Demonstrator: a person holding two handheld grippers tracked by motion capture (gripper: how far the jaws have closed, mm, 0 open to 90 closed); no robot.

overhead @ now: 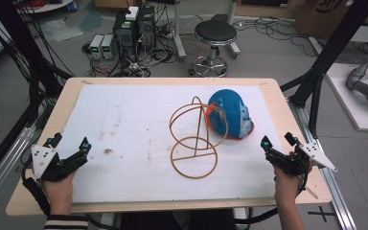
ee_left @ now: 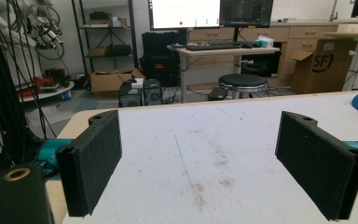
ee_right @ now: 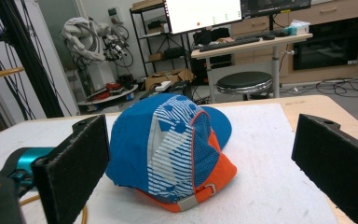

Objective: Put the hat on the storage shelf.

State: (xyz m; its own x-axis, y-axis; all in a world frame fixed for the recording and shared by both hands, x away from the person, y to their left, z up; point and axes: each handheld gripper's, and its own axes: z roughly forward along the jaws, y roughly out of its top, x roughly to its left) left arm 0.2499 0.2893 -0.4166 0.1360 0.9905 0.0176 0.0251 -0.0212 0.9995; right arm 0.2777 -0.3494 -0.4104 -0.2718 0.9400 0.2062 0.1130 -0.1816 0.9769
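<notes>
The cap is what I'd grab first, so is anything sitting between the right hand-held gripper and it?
Nothing visible does. The right hand-held gripper is open and faces the cap across bare white table cover. The wire stand sits at the cap's other side, off that path.

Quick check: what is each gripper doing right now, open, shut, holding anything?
Left gripper: open, holding nothing.
Right gripper: open, empty, facing the cap.

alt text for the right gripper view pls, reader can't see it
A blue, white and orange cap lies on the white table mat, straight ahead between the open black jaws of the right hand-held gripper, which touch nothing. Behind the table stand a black stool and a desk with monitors.
</notes>
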